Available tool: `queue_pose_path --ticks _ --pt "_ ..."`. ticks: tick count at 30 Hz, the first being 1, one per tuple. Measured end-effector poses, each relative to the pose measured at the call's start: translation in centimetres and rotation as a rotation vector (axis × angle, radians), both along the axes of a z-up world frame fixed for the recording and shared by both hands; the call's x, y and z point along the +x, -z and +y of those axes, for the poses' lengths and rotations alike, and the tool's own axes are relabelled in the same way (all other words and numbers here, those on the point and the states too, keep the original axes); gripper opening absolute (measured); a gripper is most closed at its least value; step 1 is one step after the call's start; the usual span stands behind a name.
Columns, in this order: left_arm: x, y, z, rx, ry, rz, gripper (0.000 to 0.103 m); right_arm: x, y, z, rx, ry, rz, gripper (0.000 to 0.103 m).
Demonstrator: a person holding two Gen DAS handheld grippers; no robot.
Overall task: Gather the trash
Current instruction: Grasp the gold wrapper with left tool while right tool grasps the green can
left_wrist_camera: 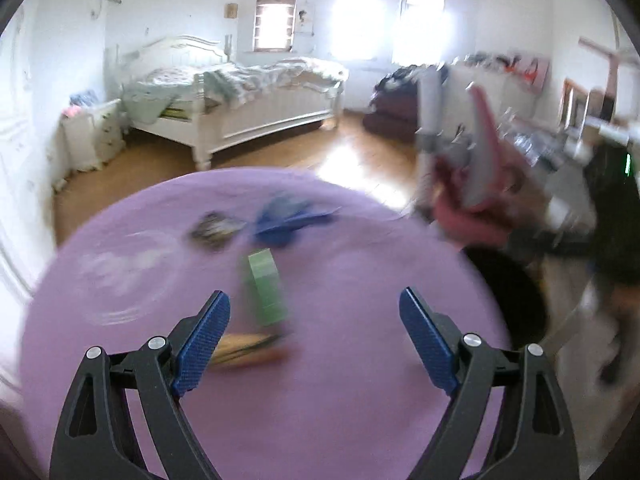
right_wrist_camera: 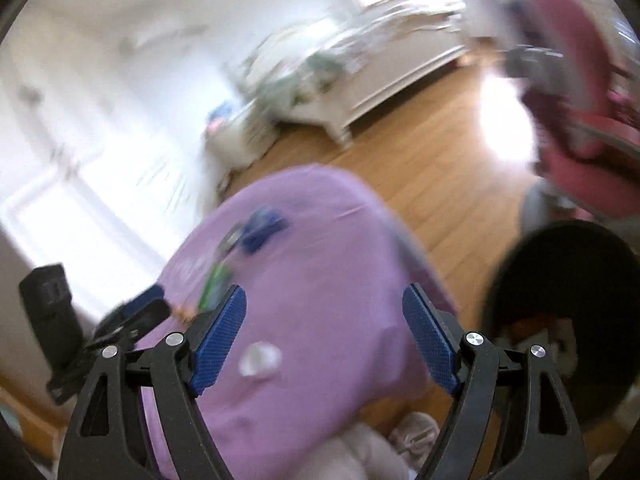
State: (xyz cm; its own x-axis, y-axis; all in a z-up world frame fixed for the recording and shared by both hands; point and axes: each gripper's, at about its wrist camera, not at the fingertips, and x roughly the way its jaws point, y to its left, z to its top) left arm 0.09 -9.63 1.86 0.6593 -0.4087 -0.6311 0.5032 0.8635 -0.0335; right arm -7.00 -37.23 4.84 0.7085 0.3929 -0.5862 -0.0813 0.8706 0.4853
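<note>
The left gripper (left_wrist_camera: pixel 315 322) and the right gripper (right_wrist_camera: pixel 325 320) both hang with jaws spread wide, nothing between them.

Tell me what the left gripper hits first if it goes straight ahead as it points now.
Probably the green box on the purple table: it lies just ahead between the open left gripper fingers, slightly left of centre. The picture is blurred, so depth is uncertain; it might meet the tabletop first.

The left claw (left_wrist_camera: pixel 314 330) has two matte black, triangular plastic arms with cut-out slots, each studded with round silver screws. Its fingers (left_wrist_camera: pixel 204 346) carry bright blue pads with a fine cross-hatched texture. The right claw (right_wrist_camera: pixel 324 334) looks the same build, black arms, silver screws, blue textured pads (right_wrist_camera: pixel 430 340), though blur softens detail.
</note>
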Motion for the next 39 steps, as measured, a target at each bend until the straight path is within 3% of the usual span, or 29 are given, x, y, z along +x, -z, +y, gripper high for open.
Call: queue_pose_path --ticks 2,4,7,9,11,17,20,22,24,27,32,34,37,39 --pt "0.8 0.5 1.8 0.072 0.048 0.004 0.086 2.0 -0.6 3.2 0.024 -0.097 0.012 0.080" --pt "1.7 0.7 3.0 0.172 0.138 -0.050 0.086 4.7 -1.0 6.7 0.028 -0.183 0.047 0.080" --pt "3.1 1.3 3.0 0.281 0.248 -0.071 0.086 8.8 -0.6 11.5 -0.038 -0.249 0.124 0.079" --pt "4.2 2.1 2.5 0.339 0.303 -0.057 0.086 11.0 -0.2 14.0 -0.049 -0.280 0.170 0.065" --pt "4.8 3.4 2.1 0.350 0.355 -0.017 0.086 12.7 0.6 16.3 -0.073 -0.293 0.219 0.054" --pt "4.6 5.0 1.5 0.385 0.440 -0.013 0.086 15.9 3.1 20.6 -0.206 -0.298 0.294 0.053" --pt "4.7 6.1 1.0 0.414 0.430 -0.013 0.085 16.2 4.7 21.6 -0.279 -0.311 0.314 0.041" --pt "5.6 6.2 1.1 0.373 0.398 0.003 0.076 15.9 4.7 21.2 -0.335 -0.302 0.278 0.032" --pt "6.3 6.0 1.4 0.365 0.333 -0.001 0.052 15.8 4.6 20.1 -0.323 -0.274 0.277 0.021" --pt "7.0 6.0 1.3 0.302 0.323 0.085 0.017 15.1 4.7 17.9 -0.238 -0.238 0.283 0.021" --pt "6.8 5.6 1.7 0.235 0.248 0.143 0.008 11.2 3.6 13.7 -0.039 -0.175 0.216 0.021" --pt "6.4 5.3 2.4 0.151 0.213 0.181 0.006 9.0 2.8 12.1 0.035 -0.142 0.162 0.021" --pt "4.0 4.0 3.7 -0.002 0.183 0.179 0.005 6.3 1.4 10.1 0.111 -0.095 0.077 0.021" --pt "3.2 3.2 4.1 -0.063 0.149 0.170 0.006 4.9 0.6 8.9 0.150 -0.063 0.041 0.021"
